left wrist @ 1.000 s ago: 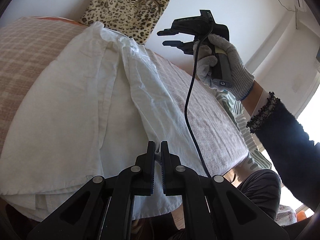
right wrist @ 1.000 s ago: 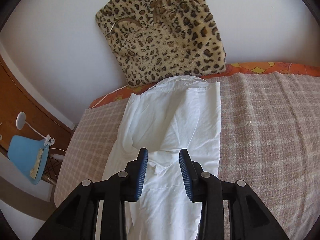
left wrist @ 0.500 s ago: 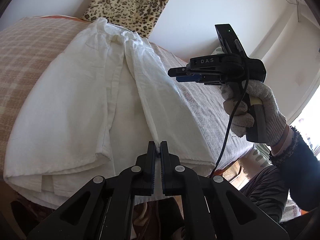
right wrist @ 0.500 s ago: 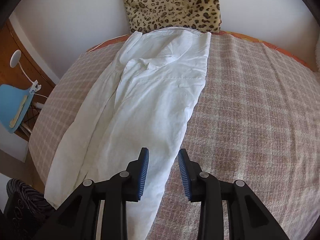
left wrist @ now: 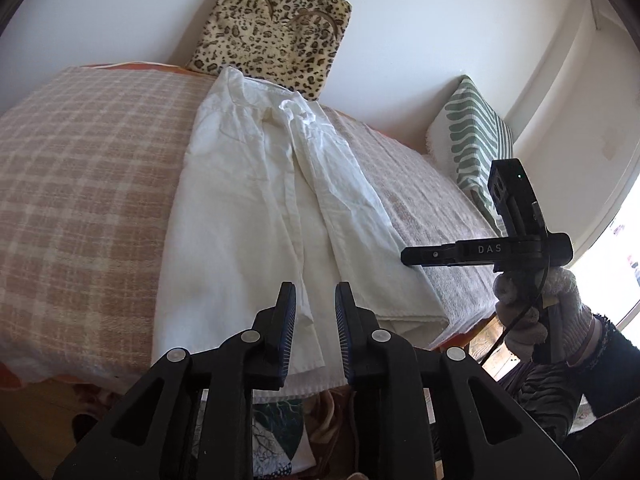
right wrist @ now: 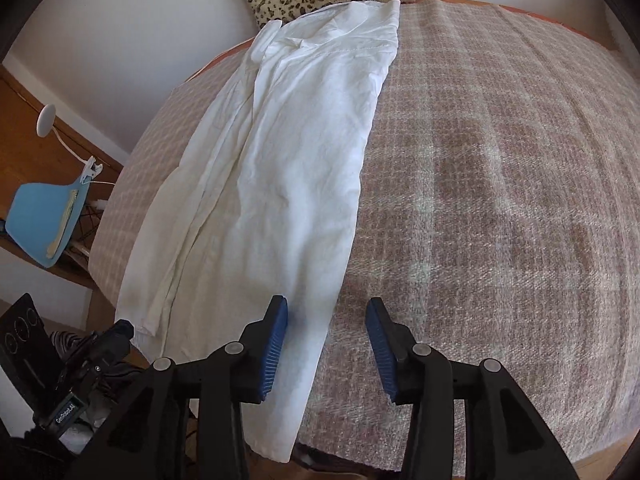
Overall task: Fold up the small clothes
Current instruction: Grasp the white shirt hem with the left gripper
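Observation:
A white shirt [left wrist: 256,216] lies lengthwise on the checked bed cover [left wrist: 80,184], both sides folded inward, collar toward the wall. It also shows in the right wrist view [right wrist: 280,168]. My left gripper [left wrist: 315,300] is open and empty just above the shirt's near hem. My right gripper [right wrist: 327,316] is open and empty over the shirt's right edge near the hem. The right gripper also shows from the side in the left wrist view [left wrist: 408,257], held by a gloved hand beside the bed.
A leopard-print cushion [left wrist: 272,28] leans on the wall behind the collar. A green striped pillow [left wrist: 476,144] lies at the bed's right end. A wooden desk with a blue lamp [right wrist: 44,216] stands left of the bed. The bed's near edge runs just below the hem.
My left gripper has opened and let go of the shirt fold, which now lies flat. My right gripper has dropped and pulled back to the hem.

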`<state>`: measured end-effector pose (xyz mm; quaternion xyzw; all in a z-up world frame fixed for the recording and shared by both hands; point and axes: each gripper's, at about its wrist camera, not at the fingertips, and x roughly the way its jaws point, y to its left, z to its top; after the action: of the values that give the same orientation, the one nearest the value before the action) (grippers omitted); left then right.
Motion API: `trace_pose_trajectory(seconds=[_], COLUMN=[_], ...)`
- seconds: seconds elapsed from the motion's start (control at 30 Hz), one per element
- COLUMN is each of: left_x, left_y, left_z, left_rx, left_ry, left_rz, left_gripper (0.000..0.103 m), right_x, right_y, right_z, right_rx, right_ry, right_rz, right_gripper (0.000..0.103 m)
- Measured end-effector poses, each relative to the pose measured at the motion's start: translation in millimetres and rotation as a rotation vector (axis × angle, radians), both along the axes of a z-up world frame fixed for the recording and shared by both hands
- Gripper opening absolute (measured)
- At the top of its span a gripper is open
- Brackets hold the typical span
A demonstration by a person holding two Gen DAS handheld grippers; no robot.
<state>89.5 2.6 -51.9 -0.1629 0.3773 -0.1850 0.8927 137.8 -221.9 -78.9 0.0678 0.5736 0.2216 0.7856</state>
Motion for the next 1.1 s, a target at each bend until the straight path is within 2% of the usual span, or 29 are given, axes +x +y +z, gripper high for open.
trace_pose_trajectory(seconds=[0.1, 0.13, 0.23, 0.3, 0.4, 0.5, 0.57, 0.6, 0.63, 0.67, 0.8, 0.9, 0.93, 0.97, 1.0, 1.1], left_x=[11, 17, 33, 35, 37, 33, 33, 33, 32, 33, 36, 39, 39, 38, 38, 37], left_y=[30, 38, 57, 63, 60, 53, 50, 49, 49, 48, 47, 45, 44, 44, 41, 44], left_z=[4, 2, -13, -21, -34, -35, -34, -33, -32, -31, -29, -28, -27, -27, -25, -23], left_rx=[0.060, 0.076, 0.059, 0.038, 0.001, 0.015, 0.023, 0.019, 0.021, 0.023, 0.001, 0.011, 0.012, 0.017, 0.019, -0.021], left_ry=[0.008, 0.029, 0.121, 0.166, 0.216, 0.190, 0.185, 0.184, 0.181, 0.177, 0.185, 0.200, 0.200, 0.195, 0.190, 0.189], left_rz=[0.065, 0.082, 0.084, 0.061, 0.015, -0.023, -0.038, -0.040, -0.044, -0.048, -0.076, -0.091, -0.101, -0.107, -0.114, -0.120], left_gripper=[0.031, 0.032, 0.032, 0.032, 0.032, 0.029, 0.018, 0.017, 0.015, 0.014, 0.013, 0.013, 0.013, 0.013, 0.013, 0.008], right_x=[-6, -7, -11, -14, -15, -18, -21, -21, -23, -26, -35, -39, -39, -40, -43, -43], right_y=[2, 3, 10, 10, 13, 11, 5, 3, 1, 0, 4, 7, 7, 8, 7, 6], right_z=[-2, -2, 5, 13, 10, 7, 7, 6, 4, 2, -7, -8, -9, -11, -14, -19], right_rx=[0.014, 0.028, -0.010, -0.024, -0.034, -0.033, 0.013, 0.030, 0.055, 0.081, 0.141, 0.165, 0.177, 0.187, 0.204, 0.233], right_ry=[0.009, 0.017, -0.021, -0.056, -0.046, -0.041, -0.035, -0.024, -0.010, -0.009, 0.009, 0.007, 0.011, 0.016, 0.035, 0.050], right_rz=[0.022, 0.033, 0.063, 0.079, 0.073, 0.068, 0.057, 0.052, 0.048, 0.045, 0.059, 0.074, 0.074, 0.076, 0.082, 0.063], right_gripper=[0.026, 0.017, 0.007, 0.007, 0.007, 0.007, 0.014, 0.023, 0.037, 0.038, 0.038, 0.038, 0.034, 0.023, 0.017, 0.008])
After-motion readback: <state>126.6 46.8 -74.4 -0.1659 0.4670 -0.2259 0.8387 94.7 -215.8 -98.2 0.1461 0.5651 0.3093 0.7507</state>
